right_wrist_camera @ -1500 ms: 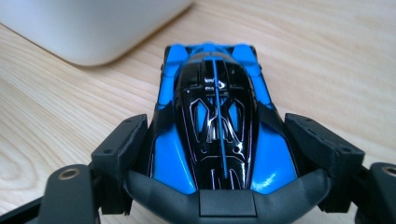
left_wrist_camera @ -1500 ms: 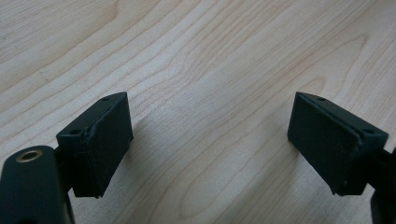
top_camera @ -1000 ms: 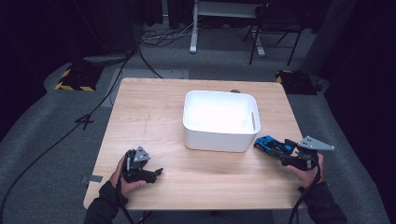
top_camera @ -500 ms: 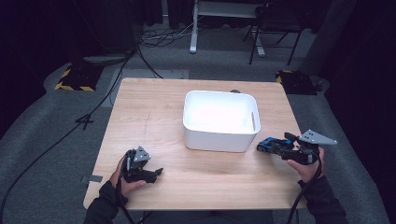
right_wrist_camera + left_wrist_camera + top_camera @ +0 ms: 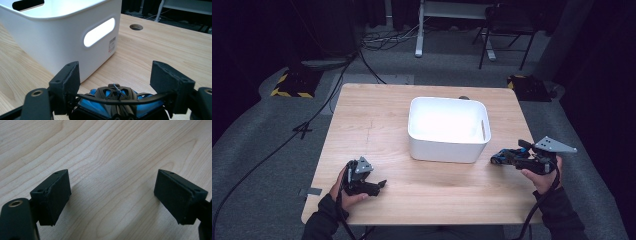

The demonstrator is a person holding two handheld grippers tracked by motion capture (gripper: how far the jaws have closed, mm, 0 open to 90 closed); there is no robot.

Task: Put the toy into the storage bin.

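The right gripper (image 5: 508, 157) is clamped on a blue toy car (image 5: 117, 101), held just off the white bin's (image 5: 447, 147) right wall. The bin's opening lies up and to its left. Across the table (image 5: 377, 120), the left gripper (image 5: 377, 185) rests with jaws apart, holding nothing.

Bright tabletop, dark surroundings, blown-out bin (image 5: 447, 127)

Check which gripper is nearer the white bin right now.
Right. The right gripper, shut on a blue and black toy car, sits just off the white bin's right front corner. The left gripper rests open near the table's front left, farther away.
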